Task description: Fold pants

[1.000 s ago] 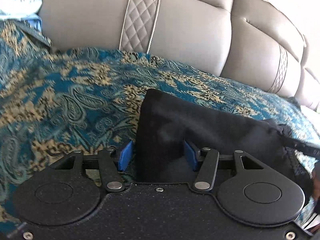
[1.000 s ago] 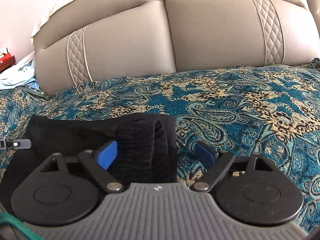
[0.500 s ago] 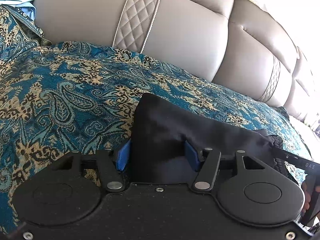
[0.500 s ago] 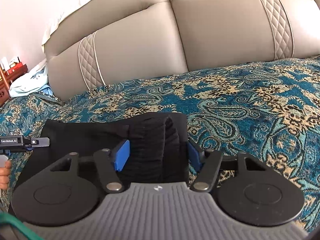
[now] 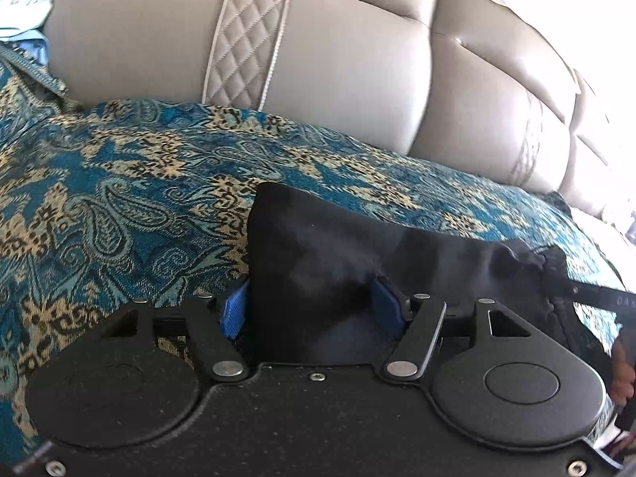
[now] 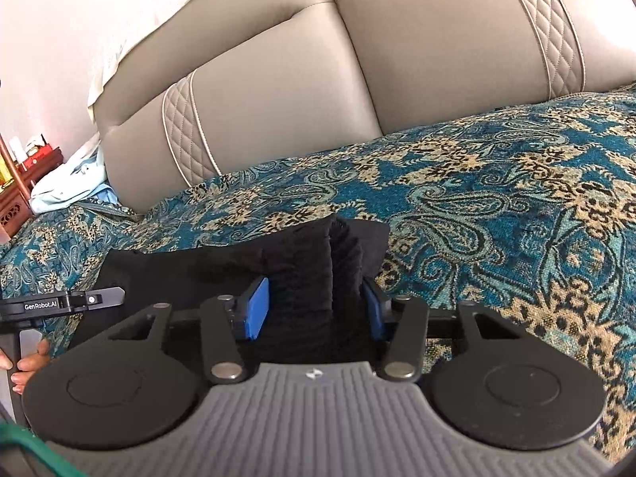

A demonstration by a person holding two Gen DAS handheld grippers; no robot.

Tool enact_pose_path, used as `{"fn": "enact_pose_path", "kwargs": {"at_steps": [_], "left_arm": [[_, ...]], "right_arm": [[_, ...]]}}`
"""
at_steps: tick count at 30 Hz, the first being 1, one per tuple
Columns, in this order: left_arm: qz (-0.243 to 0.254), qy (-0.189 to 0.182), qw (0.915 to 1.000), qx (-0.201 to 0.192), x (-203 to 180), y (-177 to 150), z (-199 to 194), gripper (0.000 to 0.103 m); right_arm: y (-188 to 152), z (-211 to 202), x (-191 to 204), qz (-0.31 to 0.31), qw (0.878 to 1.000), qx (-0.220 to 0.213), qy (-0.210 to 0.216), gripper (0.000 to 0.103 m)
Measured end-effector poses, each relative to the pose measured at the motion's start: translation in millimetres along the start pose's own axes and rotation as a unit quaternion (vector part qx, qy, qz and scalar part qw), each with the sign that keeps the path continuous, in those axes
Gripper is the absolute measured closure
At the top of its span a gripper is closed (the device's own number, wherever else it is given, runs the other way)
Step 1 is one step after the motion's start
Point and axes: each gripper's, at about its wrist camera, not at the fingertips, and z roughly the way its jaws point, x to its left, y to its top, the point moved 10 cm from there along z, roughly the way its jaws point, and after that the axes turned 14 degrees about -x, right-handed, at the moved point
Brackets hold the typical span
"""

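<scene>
L gripper clamps smooth end of black pants; R gripper clamps ribbed waistband end. Long axis runs L–R btwn grippers, over bedspread.

Each of my cameras rides low behind its tool, close over the bed's bedspread, facing the padded headboard, and both views share the black pants and that quilted headboard panel.
</scene>
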Motion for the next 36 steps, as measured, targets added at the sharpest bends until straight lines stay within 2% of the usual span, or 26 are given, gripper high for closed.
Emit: {"fn": "enact_pose_path", "kwargs": {"at_steps": [4, 5, 7, 10, 14, 17, 22, 29, 36], "left_arm": [[-0.003, -0.015, 0.9999, 0.005, 2.7, 1.3, 0.1, 0.044], [-0.001, -0.009, 1.0000, 0.003, 4.0, 1.7, -0.4, 0.049], [0.008, 0.010, 0.9999, -0.008, 7.2, 2.1, -3.1, 0.072], [0.005, 0.022, 0.9987, -0.045, 8.0, 4.4, -12.6, 0.087], [0.041, 0.057, 0.9951, -0.070, 4.7, 7.2, -16.2, 0.090], [0.044, 0.069, 0.9938, -0.075, 7.8, 15.2, -9.5, 0.090], [0.063, 0.090, 0.9903, -0.085, 15.1, 42.8, 12.5, 0.092], [0.063, 0.119, 0.9871, -0.088, 30.0, 88.0, 60.8, 0.092], [0.062, 0.143, 0.9856, -0.065, 44.3, 87.7, 103.5, 0.091]], "right_arm": [[-0.1, 0.7, -0.7, 0.006, 1.000, 0.000, 0.001, 0.052], [-0.3, 1.1, -0.8, 0.006, 1.000, 0.000, 0.002, 0.053], [-0.9, 1.7, 0.8, 0.008, 1.000, -0.002, 0.003, 0.055], [-3.4, 3.4, 7.8, 0.012, 1.000, -0.004, 0.009, 0.058], [-4.2, 7.5, 20.3, 0.003, 1.000, -0.013, 0.005, 0.064], [1.1, 15.5, 24.6, 0.008, 1.000, -0.024, -0.003, 0.070], [17.7, 37.5, 38.7, 0.005, 0.999, -0.039, -0.001, 0.075], [46.4, 86.4, 42.3, 0.025, 0.998, -0.059, -0.009, 0.076], [51.4, 121.7, 34.9, 0.023, 0.998, -0.053, -0.030, 0.075]]}}
